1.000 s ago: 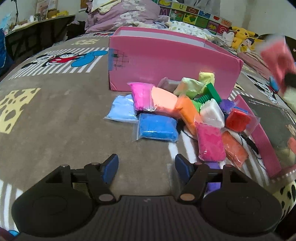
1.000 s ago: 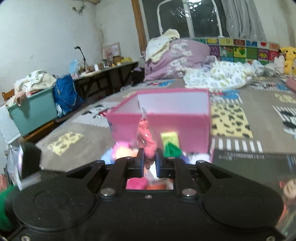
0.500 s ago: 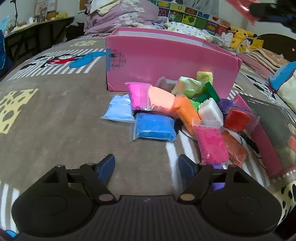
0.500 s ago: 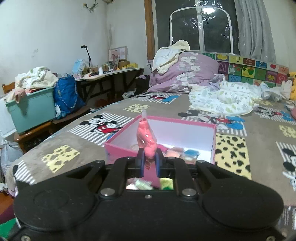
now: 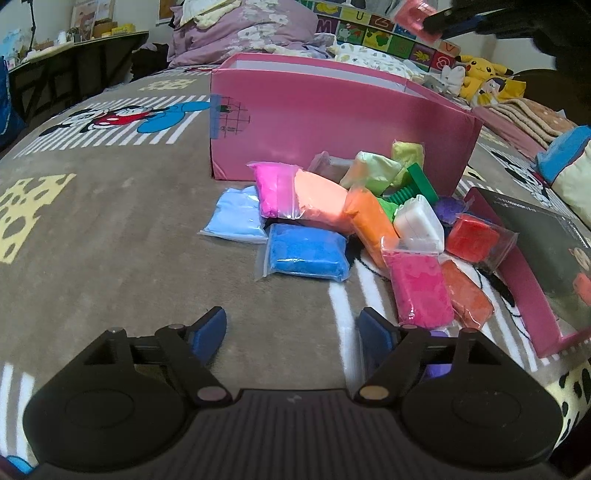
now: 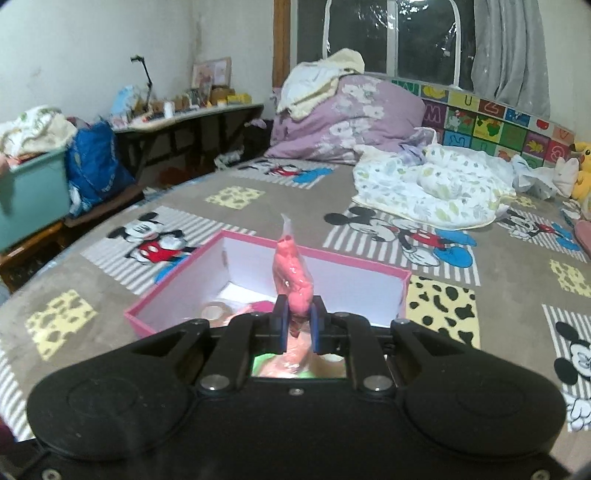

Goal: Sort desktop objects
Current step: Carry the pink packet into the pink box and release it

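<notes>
A pink open box [image 5: 332, 122] stands on the patterned blanket; it also shows in the right wrist view [image 6: 258, 258]. Several coloured clay bags lie in front of it, among them a blue one [image 5: 306, 254], a magenta one [image 5: 419, 288] and an orange one [image 5: 369, 221]. My left gripper [image 5: 291, 328] is open and empty, low over the blanket just short of the pile. My right gripper [image 6: 297, 325] is shut on a salmon-pink clay bag [image 6: 291, 273] and holds it above the box opening; it shows at the top right of the left wrist view [image 5: 436, 20].
The box's pink lid [image 5: 532, 273] with a dark printed inside lies right of the pile. Some items lie inside the box [image 6: 218, 310]. Bedding [image 6: 347, 122] is heaped at the far end. A dark desk [image 6: 192, 125] and a green bin [image 6: 29, 199] stand to the left.
My right gripper has risen with the salmon bag from the pile and moved forward over the box opening. My left gripper has stayed open and has hardly moved.
</notes>
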A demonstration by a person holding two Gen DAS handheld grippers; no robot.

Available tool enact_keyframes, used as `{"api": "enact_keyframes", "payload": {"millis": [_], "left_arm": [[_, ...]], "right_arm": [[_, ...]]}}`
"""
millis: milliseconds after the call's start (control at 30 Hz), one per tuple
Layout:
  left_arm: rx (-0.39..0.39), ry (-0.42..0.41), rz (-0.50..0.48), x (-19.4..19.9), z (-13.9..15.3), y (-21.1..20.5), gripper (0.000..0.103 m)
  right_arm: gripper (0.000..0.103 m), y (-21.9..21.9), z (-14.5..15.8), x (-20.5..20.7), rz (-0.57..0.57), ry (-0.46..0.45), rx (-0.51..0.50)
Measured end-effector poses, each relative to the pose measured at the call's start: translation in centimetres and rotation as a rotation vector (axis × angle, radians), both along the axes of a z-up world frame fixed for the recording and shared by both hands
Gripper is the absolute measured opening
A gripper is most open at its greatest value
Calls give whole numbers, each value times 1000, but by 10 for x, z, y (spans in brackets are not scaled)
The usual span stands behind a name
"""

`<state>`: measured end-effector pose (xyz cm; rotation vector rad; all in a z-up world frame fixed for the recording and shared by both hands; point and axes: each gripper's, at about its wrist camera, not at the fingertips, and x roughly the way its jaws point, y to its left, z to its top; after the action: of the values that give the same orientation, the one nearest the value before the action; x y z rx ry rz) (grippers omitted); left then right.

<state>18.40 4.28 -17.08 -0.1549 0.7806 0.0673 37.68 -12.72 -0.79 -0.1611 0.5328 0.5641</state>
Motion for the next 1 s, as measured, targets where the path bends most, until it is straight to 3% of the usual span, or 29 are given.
{"api": "enact_keyframes", "payload": {"millis": [400,700,1000], "left_arm": [[-25,-1,-4,-1,1,3,80],[-21,-3,-8,-1,0,3,80],[-29,-5,-12,-1,-1,3,83]], "right_arm": [[11,26,-22,53,-20,81,-111],[11,45,-44,91,-30,198,-144],[11,62,-65,112,-36,258,-232]]}}
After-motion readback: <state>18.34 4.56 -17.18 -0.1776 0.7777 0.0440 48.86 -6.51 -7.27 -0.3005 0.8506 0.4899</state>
